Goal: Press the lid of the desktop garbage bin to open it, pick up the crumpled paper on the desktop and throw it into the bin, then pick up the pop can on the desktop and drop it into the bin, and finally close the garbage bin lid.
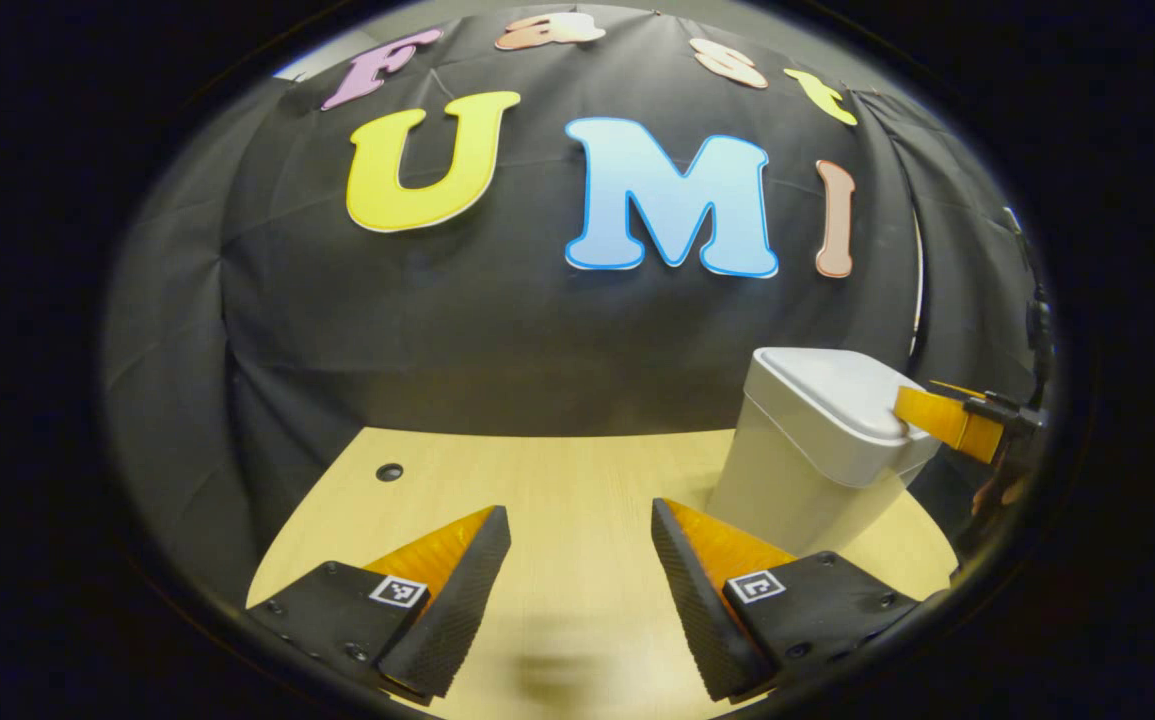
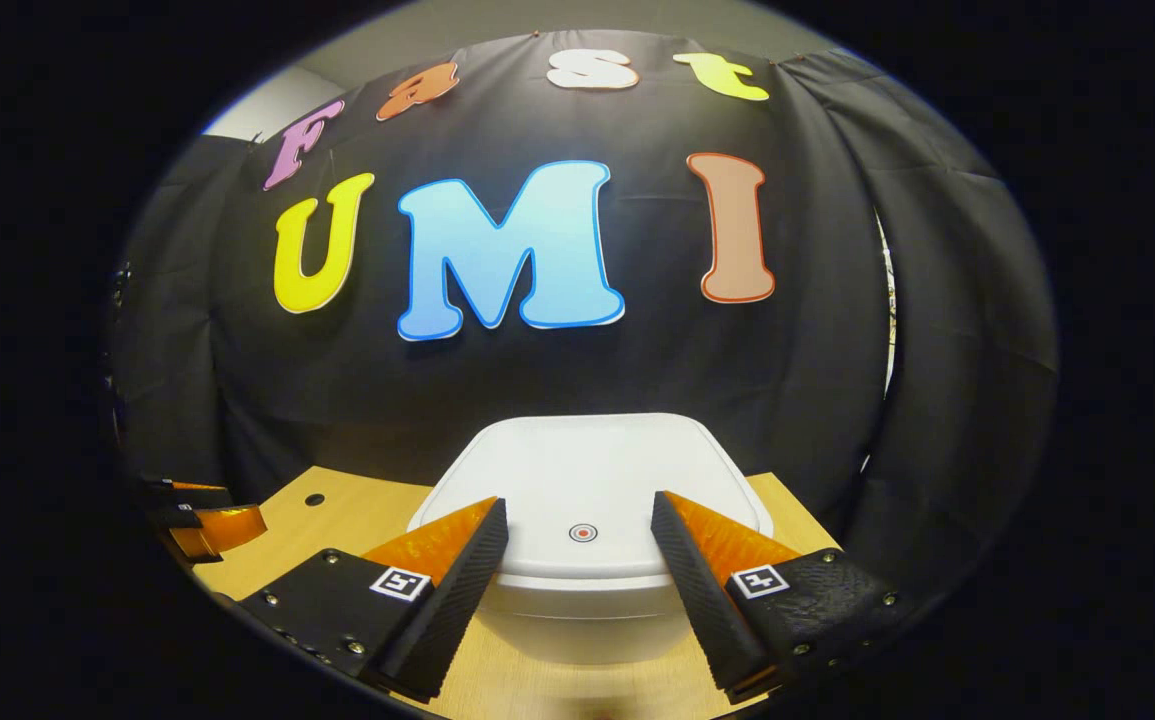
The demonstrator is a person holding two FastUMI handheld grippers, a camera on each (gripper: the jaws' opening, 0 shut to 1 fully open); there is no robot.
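Note:
The white desktop bin (image 1: 797, 480) stands on the wooden table at the right of the left gripper view, its lid (image 1: 837, 400) down. My left gripper (image 1: 579, 512) hovers open over bare tabletop to the bin's left, nothing between its fingers. One of my right gripper's fingers (image 1: 942, 418) rests at the lid's right edge. In the right gripper view my right gripper (image 2: 579, 503) is open just above the lid (image 2: 587, 470), and a small red ring mark (image 2: 583, 533) shows between its fingers. My left gripper (image 2: 202, 525) appears far left, low over the table.
The wooden table (image 1: 557, 470) has a small round hole (image 1: 389, 471) near its back left. Black cloth hangs close behind the table and the bin. The table's front right edge curves just past the bin.

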